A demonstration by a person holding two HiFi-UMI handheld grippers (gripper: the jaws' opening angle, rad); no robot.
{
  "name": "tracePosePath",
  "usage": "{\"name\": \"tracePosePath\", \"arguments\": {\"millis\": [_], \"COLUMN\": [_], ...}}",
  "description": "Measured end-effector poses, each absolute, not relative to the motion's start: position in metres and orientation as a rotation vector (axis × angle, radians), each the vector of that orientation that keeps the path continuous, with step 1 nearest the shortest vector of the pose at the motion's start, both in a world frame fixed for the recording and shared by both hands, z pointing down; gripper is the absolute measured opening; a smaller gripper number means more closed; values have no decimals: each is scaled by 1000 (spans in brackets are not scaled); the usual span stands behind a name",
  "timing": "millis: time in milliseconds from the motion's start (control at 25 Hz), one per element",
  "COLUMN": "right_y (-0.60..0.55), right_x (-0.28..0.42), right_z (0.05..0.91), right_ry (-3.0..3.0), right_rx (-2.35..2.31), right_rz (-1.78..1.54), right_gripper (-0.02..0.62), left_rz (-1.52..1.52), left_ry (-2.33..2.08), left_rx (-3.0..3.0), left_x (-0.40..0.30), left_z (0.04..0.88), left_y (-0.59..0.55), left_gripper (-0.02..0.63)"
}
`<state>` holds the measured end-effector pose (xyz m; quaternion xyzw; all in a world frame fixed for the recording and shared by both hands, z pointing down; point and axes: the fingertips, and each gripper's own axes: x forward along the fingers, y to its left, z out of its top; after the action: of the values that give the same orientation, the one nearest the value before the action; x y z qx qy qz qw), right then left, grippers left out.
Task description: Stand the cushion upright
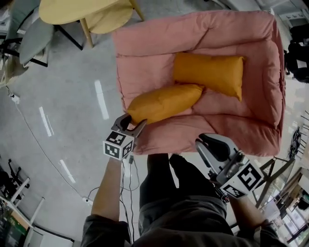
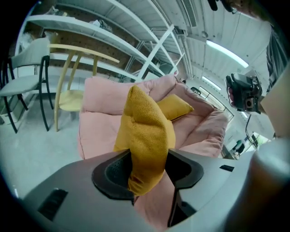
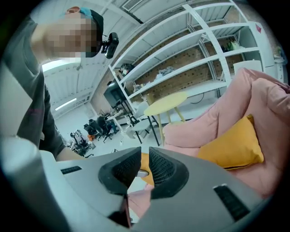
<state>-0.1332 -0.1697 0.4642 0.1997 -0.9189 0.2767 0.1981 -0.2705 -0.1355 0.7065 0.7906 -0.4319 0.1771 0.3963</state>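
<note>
Two orange cushions lie on a pink sofa point(image 1: 193, 29). The near cushion point(image 1: 166, 102) lies slanted across the seat, its lower left corner at the sofa's front edge. My left gripper point(image 1: 131, 121) is shut on that corner; in the left gripper view the cushion point(image 2: 145, 131) rises between the jaws of the left gripper point(image 2: 145, 164), and both pads press on it. The far cushion point(image 1: 210, 72) rests flat against the backrest. My right gripper point(image 1: 212, 144) hovers off the sofa's front right edge. In its own view the right gripper point(image 3: 144, 165) holds nothing and its jaws stand a narrow gap apart.
A yellow round table point(image 1: 77, 9) and a grey chair point(image 1: 34, 38) stand to the sofa's left on the concrete floor. Cables point(image 1: 29, 130) trail across the floor. The person's legs point(image 1: 178, 193) are right in front of the sofa. Metal frames point(image 1: 275, 169) stand at the right.
</note>
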Motion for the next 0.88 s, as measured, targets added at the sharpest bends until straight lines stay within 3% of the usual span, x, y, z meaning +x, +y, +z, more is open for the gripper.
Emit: {"name": "tracePosePath", "arguments": {"millis": [280,480,880], "right_y": [-164,-160,-165], "right_x": [-103,-86,-14], "right_z": [431,410,393], "right_ry": [-2646,-2695,-2711], "right_rx": [586,598,765], "right_rz": [802,802,810], "right_gripper": [20,20,20], "left_rz": [605,906,1354], "left_ry": [-1206,-1192,-1024], "left_rx": [2011,2128,2373], "left_x": [-272,-259,-138], "left_z": [640,604,583], "left_y": [-120,-127,-197], "left_gripper": [215,213,213]}}
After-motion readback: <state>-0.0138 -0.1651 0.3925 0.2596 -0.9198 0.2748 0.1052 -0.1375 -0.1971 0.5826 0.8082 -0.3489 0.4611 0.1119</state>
